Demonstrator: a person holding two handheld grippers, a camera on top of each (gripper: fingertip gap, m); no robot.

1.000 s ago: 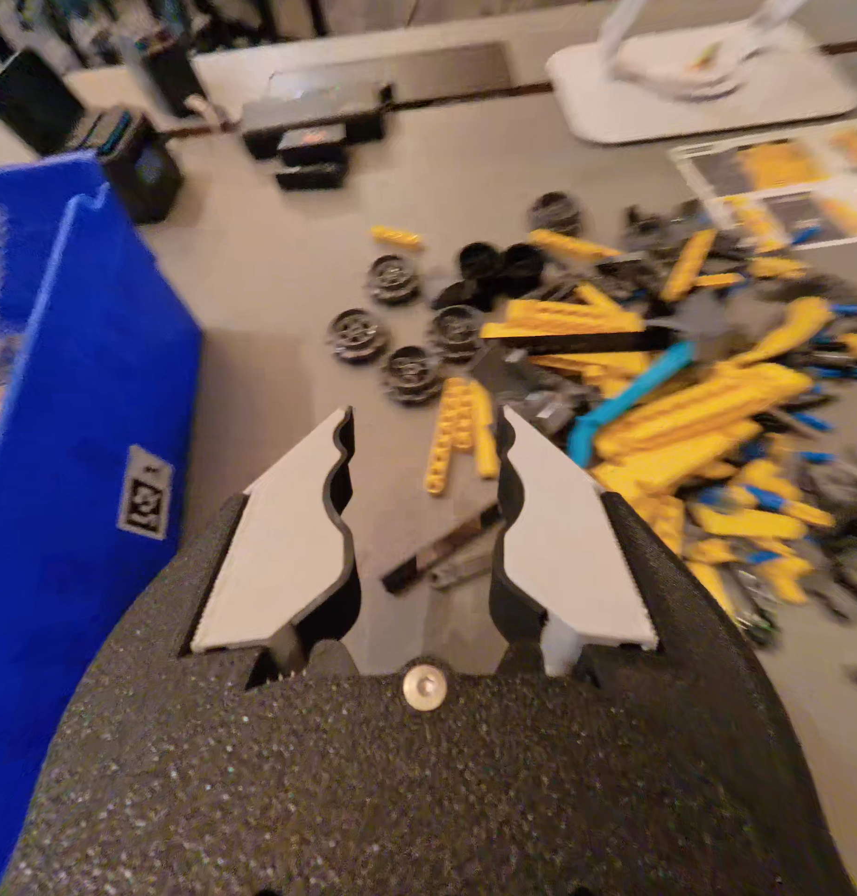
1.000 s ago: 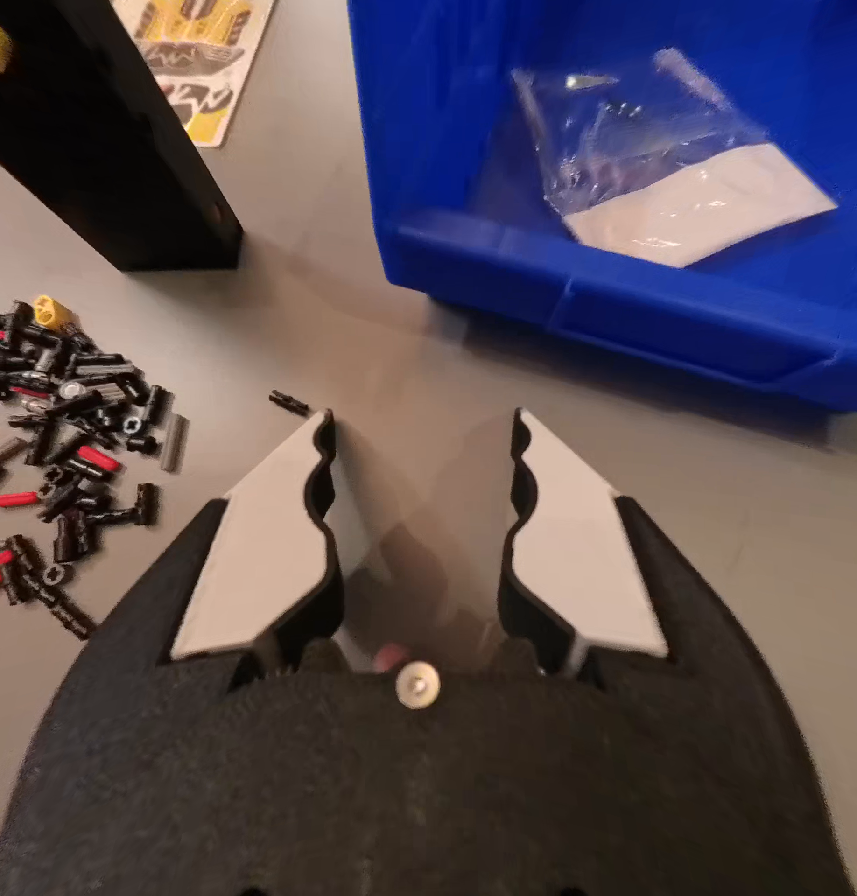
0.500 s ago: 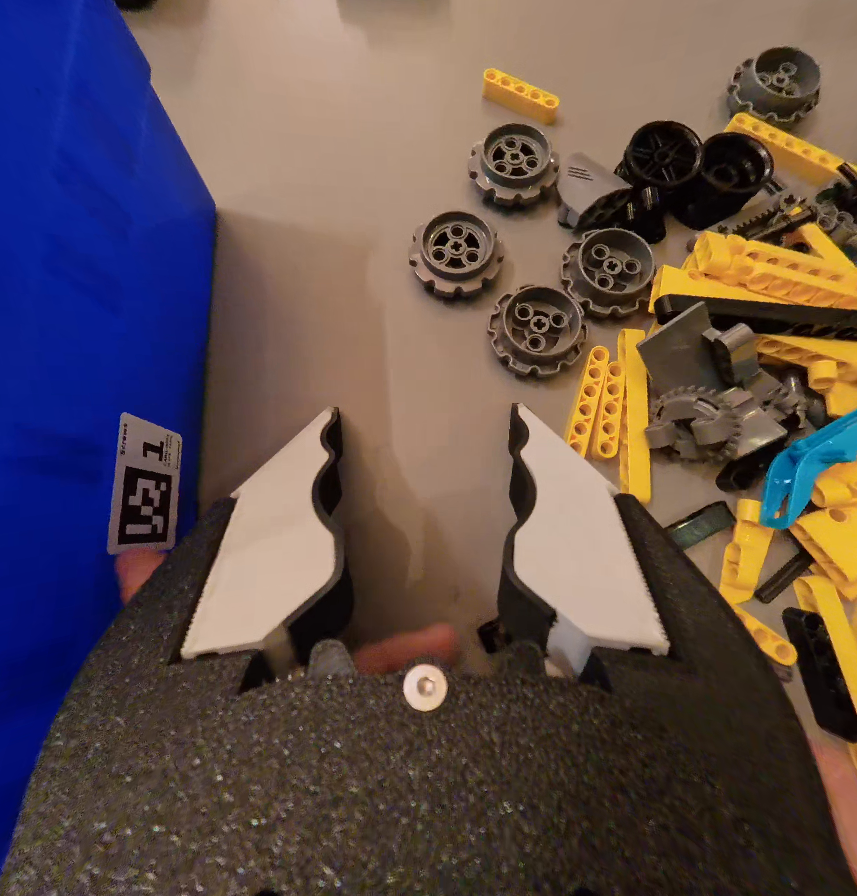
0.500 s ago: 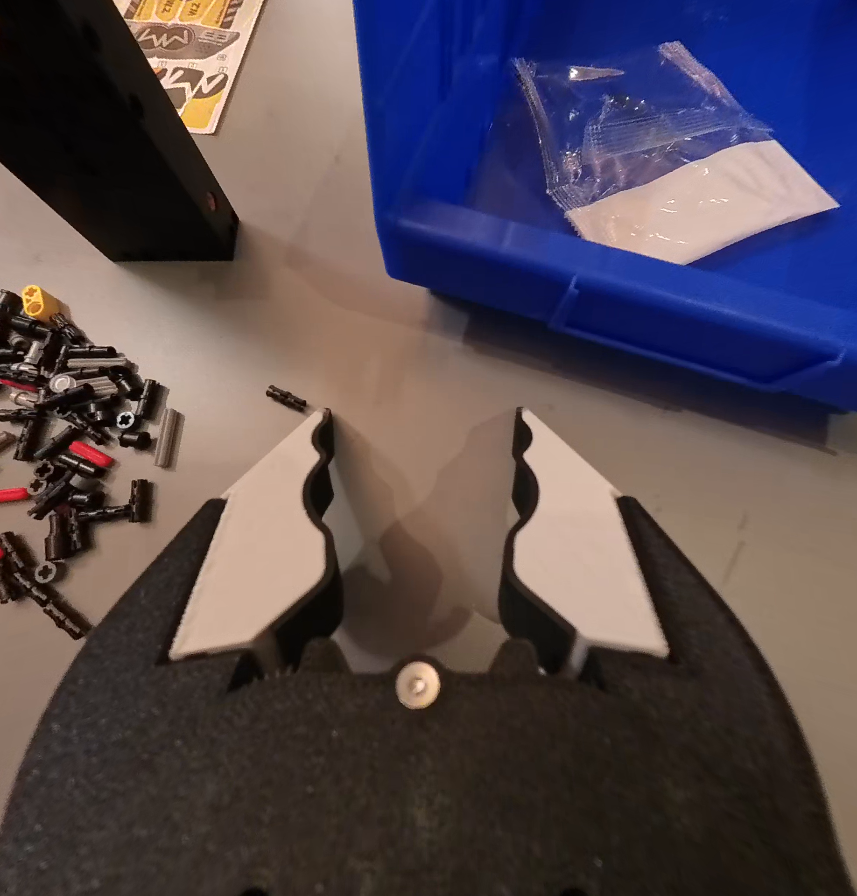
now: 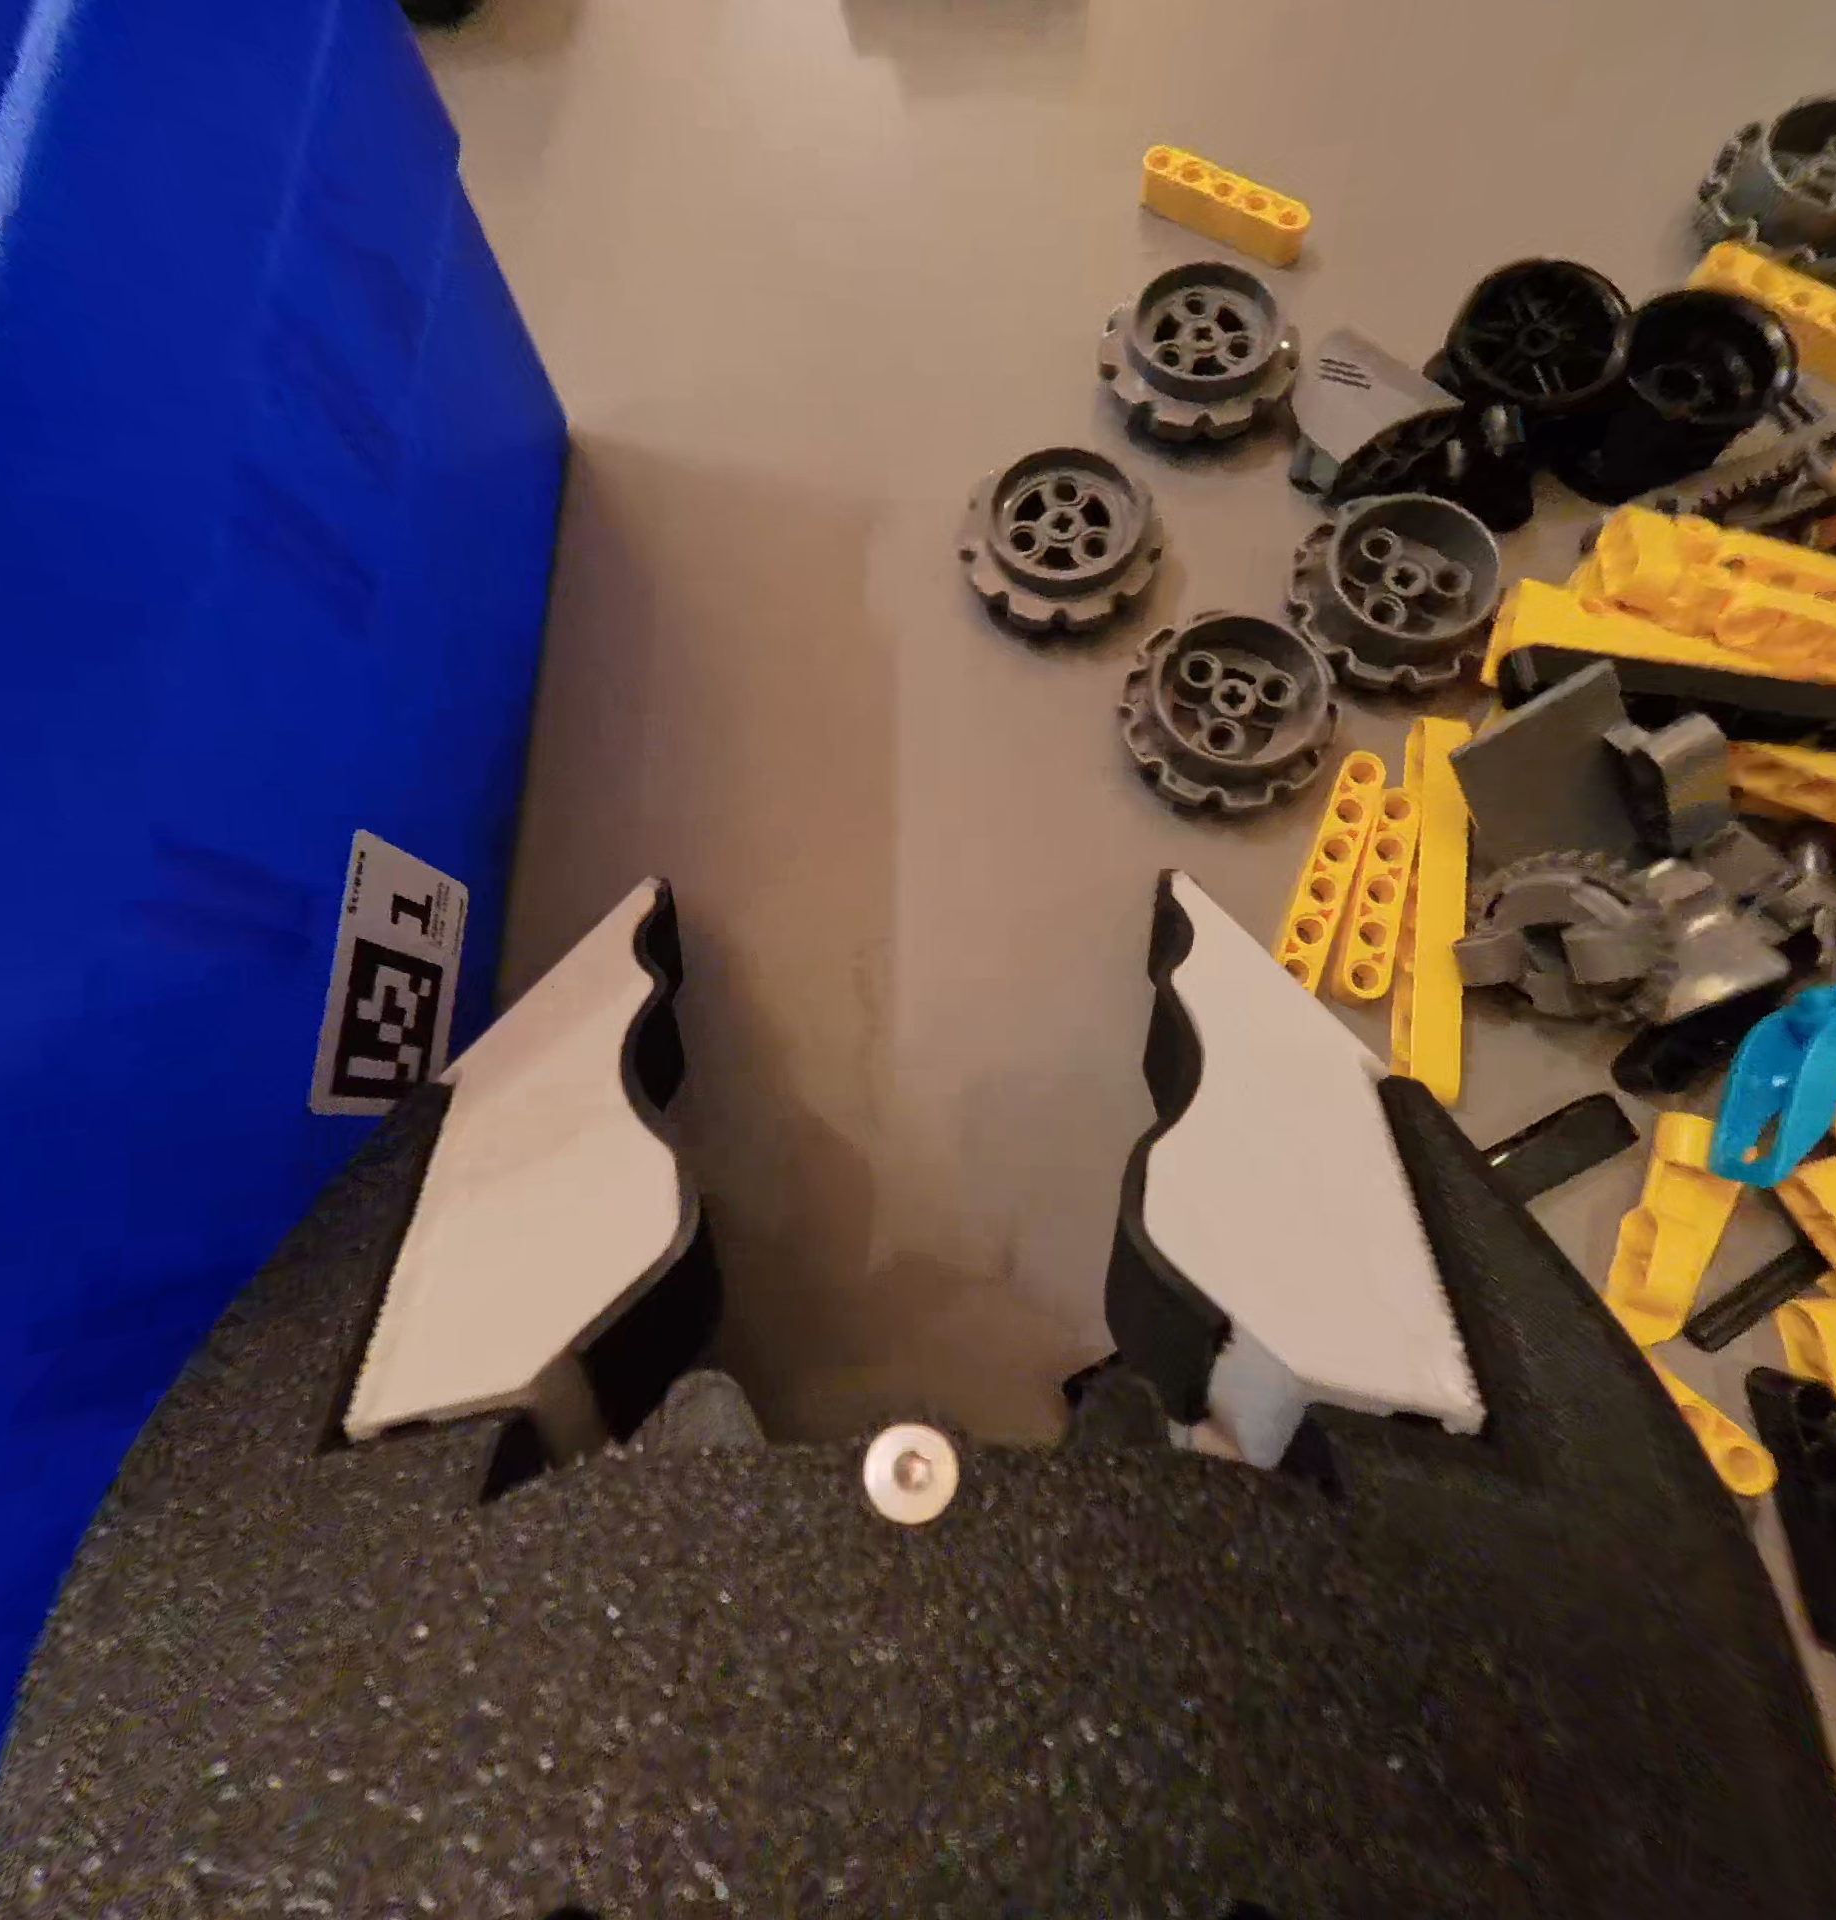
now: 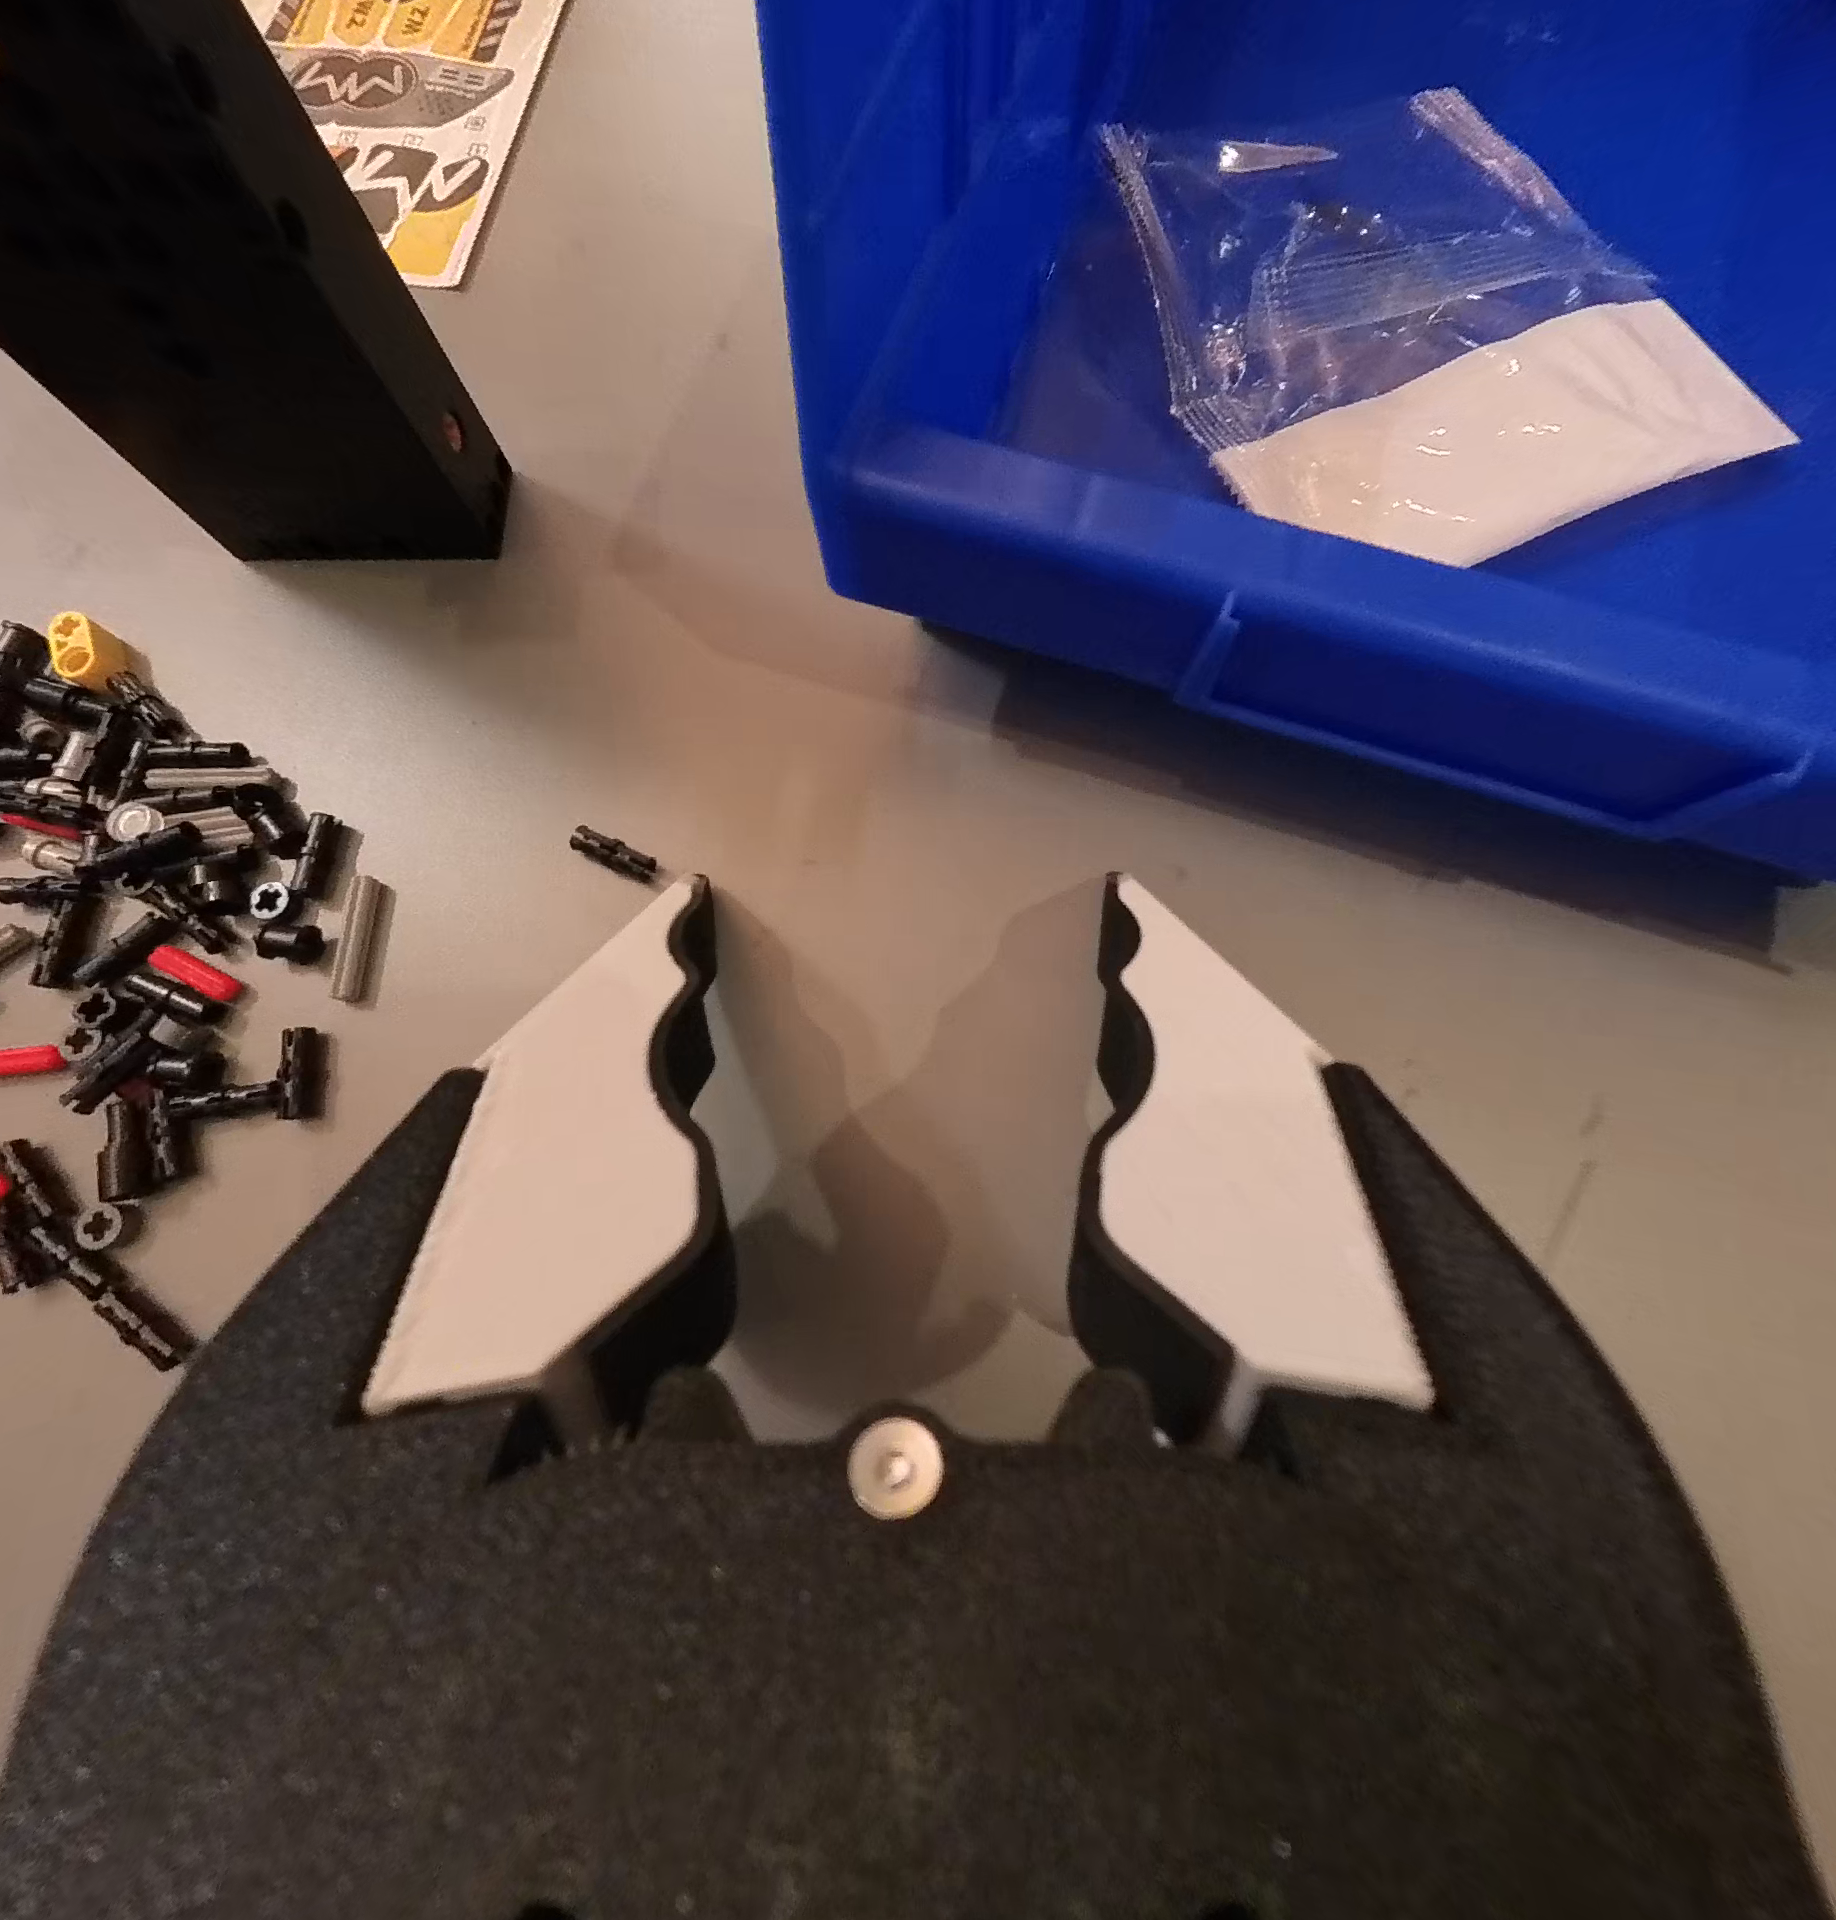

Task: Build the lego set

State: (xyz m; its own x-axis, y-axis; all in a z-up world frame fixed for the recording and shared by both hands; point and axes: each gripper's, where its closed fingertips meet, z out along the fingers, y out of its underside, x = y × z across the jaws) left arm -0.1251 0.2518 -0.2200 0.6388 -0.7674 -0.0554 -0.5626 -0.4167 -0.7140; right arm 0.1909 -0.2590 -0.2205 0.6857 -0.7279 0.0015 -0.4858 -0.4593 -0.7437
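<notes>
Our left gripper (image 5: 912,904) gapes empty over bare table (image 5: 748,436), between blue bin (image 5: 218,520) and grey wheels (image 5: 1228,709). Our right gripper (image 6: 903,894), spread and empty, sits beside a black pin (image 6: 613,851).

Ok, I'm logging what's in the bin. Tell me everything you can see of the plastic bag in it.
The plastic bag lies flat on the floor of the blue bin, near its front wall. It is clear and crinkled in its upper part, with an opaque white band across the lower end. A few small dark bits show through it, too small to identify. Neither gripper touches it.
</notes>
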